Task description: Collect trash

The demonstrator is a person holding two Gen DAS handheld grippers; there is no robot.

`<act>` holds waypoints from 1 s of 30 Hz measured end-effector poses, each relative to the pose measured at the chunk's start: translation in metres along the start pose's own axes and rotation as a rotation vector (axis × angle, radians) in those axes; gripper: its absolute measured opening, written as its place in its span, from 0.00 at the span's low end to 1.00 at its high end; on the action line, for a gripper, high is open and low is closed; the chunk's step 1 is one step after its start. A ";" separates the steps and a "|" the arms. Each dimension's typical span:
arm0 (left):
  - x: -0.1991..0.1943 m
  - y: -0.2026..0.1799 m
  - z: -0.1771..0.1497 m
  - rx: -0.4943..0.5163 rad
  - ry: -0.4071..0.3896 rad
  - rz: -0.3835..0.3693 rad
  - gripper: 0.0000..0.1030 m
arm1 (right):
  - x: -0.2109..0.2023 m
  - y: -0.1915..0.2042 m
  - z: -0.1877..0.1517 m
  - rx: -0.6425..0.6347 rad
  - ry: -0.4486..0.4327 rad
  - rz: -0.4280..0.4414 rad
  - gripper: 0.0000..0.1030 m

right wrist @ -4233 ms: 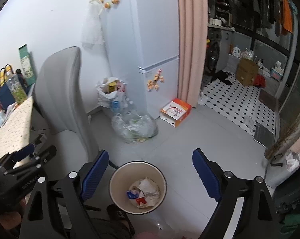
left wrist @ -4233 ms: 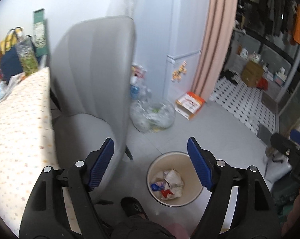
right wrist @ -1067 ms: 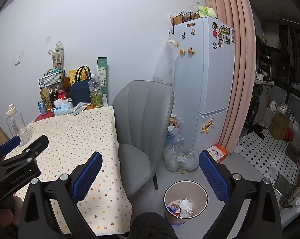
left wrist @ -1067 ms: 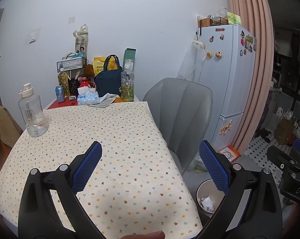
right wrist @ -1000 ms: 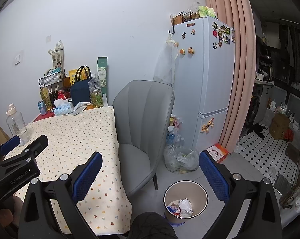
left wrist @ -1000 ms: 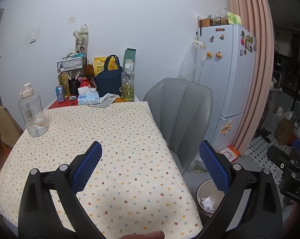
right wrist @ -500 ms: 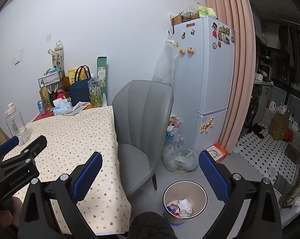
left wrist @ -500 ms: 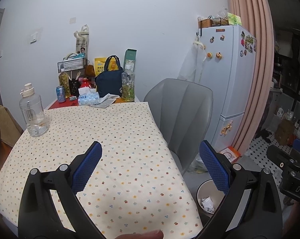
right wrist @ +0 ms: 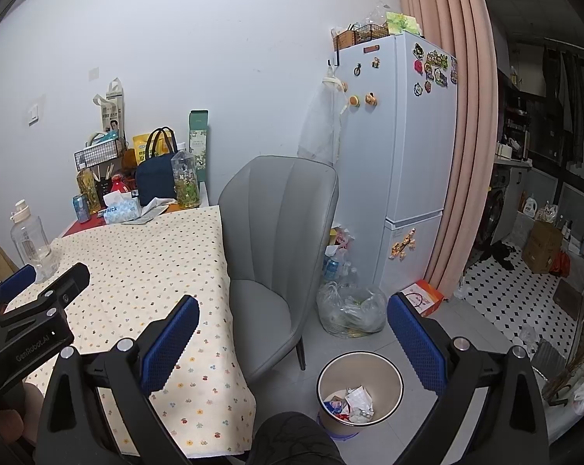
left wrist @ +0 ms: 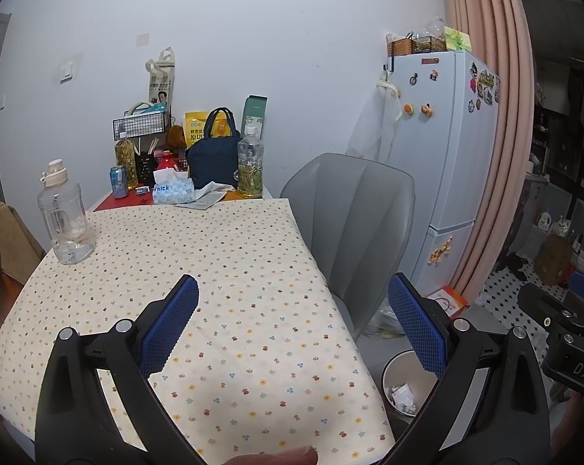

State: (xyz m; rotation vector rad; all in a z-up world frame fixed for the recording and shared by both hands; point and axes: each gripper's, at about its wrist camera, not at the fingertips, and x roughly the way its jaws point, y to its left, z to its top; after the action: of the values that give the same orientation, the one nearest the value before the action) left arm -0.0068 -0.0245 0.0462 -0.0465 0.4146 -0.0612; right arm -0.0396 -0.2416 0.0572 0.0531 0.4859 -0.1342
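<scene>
Your left gripper [left wrist: 292, 323] and right gripper [right wrist: 292, 339]: black frames, blue textured pads. Tablecloth [left wrist: 168, 271]: cream, dotted with small flowers in orange, red, blue and green. Chair [right wrist: 280, 232]: plain grey. Fridge [right wrist: 404, 155]: white, with multicoloured magnets. Curtain [right wrist: 462, 116]: pale pink. Bin [right wrist: 360, 383]: beige, holding white, red and blue scraps. Lunch bag [left wrist: 213, 159]: navy. Tissue pack [left wrist: 174, 193]: light blue and white. Can [left wrist: 118, 182]: blue. Far floor [right wrist: 517, 302]: white tiles with black diamonds.

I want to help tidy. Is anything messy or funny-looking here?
Mostly tidy. A crumpled paper lies loose by the tissue pack at the table's far end. The other trash sits in the bin.
</scene>
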 end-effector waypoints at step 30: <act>0.007 0.006 -0.004 0.007 0.026 -0.016 0.94 | 0.002 0.004 -0.005 -0.017 -0.001 -0.014 0.93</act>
State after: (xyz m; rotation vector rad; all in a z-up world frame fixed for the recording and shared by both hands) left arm -0.0014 -0.0196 0.0395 -0.0421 0.4402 -0.0787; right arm -0.0396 -0.2373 0.0524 0.0333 0.4867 -0.1434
